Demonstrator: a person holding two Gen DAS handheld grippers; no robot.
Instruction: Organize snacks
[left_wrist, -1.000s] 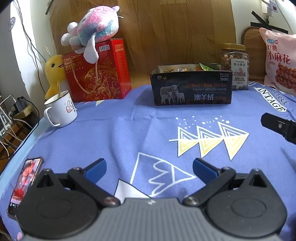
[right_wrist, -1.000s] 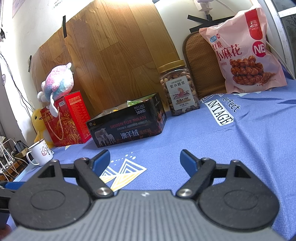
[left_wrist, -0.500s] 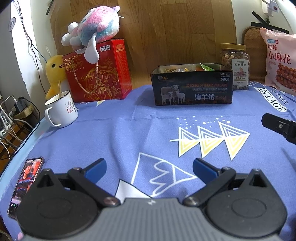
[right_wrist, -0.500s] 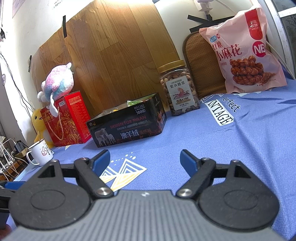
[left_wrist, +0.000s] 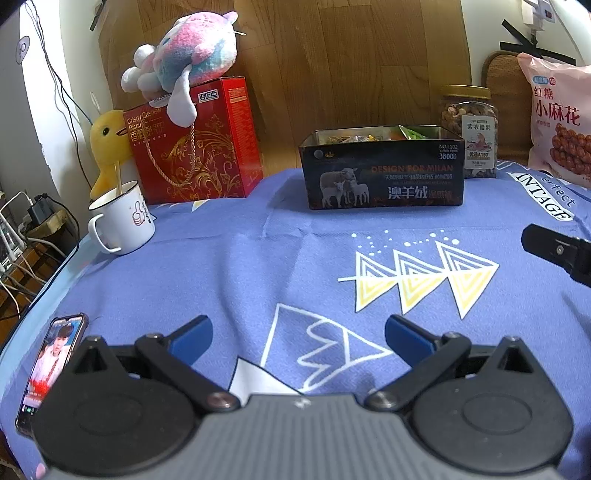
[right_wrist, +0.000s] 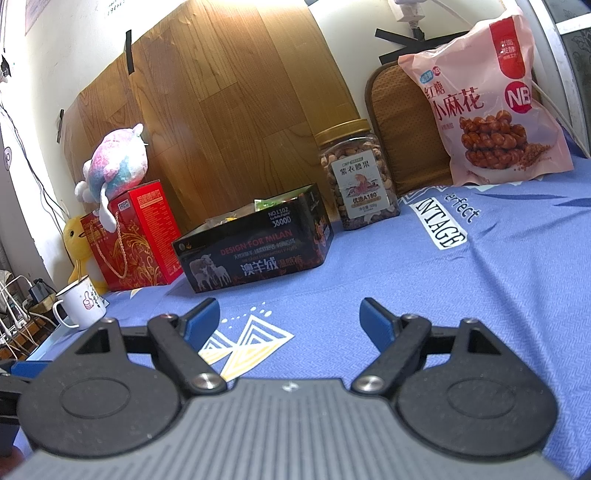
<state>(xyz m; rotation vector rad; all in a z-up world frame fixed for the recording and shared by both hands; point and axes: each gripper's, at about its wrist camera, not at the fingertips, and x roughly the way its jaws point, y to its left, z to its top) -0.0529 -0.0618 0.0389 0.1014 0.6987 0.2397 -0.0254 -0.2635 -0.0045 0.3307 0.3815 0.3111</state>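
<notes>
A black tin box (left_wrist: 382, 170) (right_wrist: 255, 251) with small snack packets showing above its rim stands at the back of the blue cloth. Right of it is a clear nut jar (left_wrist: 469, 129) (right_wrist: 356, 181) with a gold lid, and further right a pink bag of twisted snacks (left_wrist: 561, 122) (right_wrist: 484, 110) leans on a chair back. A red biscuit box (left_wrist: 192, 144) (right_wrist: 136, 236) stands at the left. My left gripper (left_wrist: 298, 334) hovers open over the near cloth, well short of the tin. My right gripper (right_wrist: 290, 319) is open too, nothing between its fingers; part of it shows at the left wrist view's right edge.
A plush toy (left_wrist: 184, 62) lies on the red box, with a yellow duck toy (left_wrist: 107, 144) and a white enamel mug (left_wrist: 122, 221) beside it. A phone (left_wrist: 51, 365) lies at the cloth's near left edge. Cables hang off the left side.
</notes>
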